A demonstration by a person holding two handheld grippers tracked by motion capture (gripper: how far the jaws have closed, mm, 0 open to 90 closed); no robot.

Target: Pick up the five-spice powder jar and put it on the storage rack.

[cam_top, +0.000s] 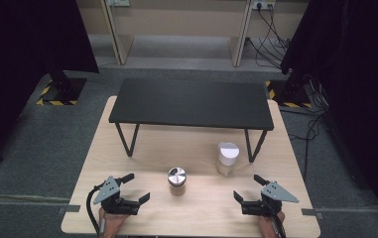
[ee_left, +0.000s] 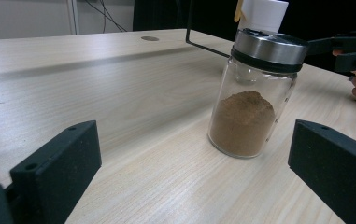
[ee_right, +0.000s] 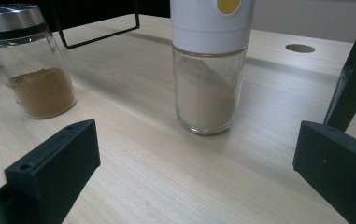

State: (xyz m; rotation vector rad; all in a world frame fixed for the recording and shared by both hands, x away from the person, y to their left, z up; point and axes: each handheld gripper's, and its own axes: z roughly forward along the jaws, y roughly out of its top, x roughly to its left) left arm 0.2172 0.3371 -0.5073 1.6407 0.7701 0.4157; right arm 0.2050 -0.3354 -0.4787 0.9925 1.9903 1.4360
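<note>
A glass jar with a steel lid point(cam_top: 177, 180) holds brown powder and stands upright near the middle of the wooden table point(cam_top: 142, 148). A taller jar with a white cap point(cam_top: 227, 157) holds pale powder and stands to its right. My left gripper point(cam_top: 137, 187) rests open on the table left of the steel-lidded jar point(ee_left: 250, 107), its jaws wide apart with nothing between them. My right gripper point(cam_top: 247, 187) is open at the front right, facing the white-capped jar point(ee_right: 210, 70), with the brown-powder jar point(ee_right: 31, 65) further left.
A low black shelf point(cam_top: 191, 103) on thin metal legs point(cam_top: 127, 141) spans the far half of the table. One leg point(ee_right: 353, 79) rises close to my right gripper. Cables point(cam_top: 271, 34) lie on the floor beyond.
</note>
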